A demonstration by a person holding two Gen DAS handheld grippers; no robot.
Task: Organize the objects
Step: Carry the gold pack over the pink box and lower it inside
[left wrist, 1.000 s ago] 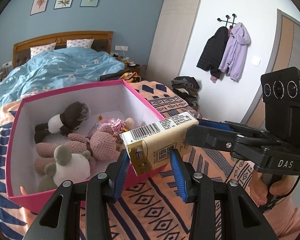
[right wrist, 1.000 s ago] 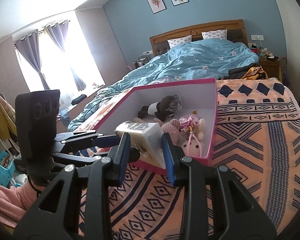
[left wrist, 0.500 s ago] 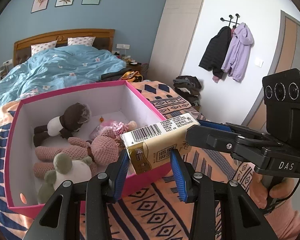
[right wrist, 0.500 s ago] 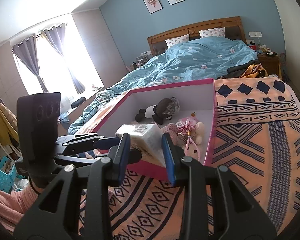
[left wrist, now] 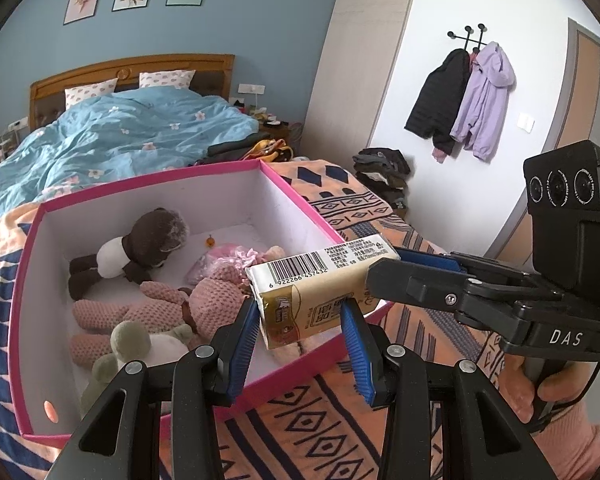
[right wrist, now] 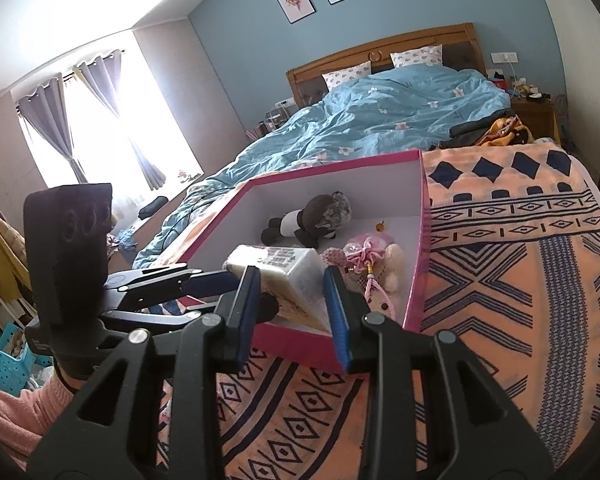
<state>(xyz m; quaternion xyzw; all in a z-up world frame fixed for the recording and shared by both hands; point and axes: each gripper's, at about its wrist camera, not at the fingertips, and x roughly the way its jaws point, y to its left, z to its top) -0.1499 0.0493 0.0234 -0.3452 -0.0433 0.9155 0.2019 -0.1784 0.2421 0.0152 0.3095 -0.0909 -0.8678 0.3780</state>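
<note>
Above the near edge of the pink-rimmed white cardboard box (left wrist: 28, 240), both grippers clamp one yellow plastic-wrapped tissue pack (left wrist: 316, 296): the left gripper (left wrist: 300, 320) holds its near end, the right gripper (right wrist: 292, 280) its far end. Placing seems under way; next calls for one gripper letting go and lowering the pack beside the pink knitted doll (left wrist: 204, 300). Farther back lies a brown-and-white plush toy (left wrist: 140, 244).

Barcoded tan tissue pack (left wrist: 320, 292) tilted above pink box (left wrist: 300, 196).

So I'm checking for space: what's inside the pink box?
Pink box holds a brown-and-white plush, pink knitted doll, green-eared plush, pink pouch. The tissue pack hides part.
</note>
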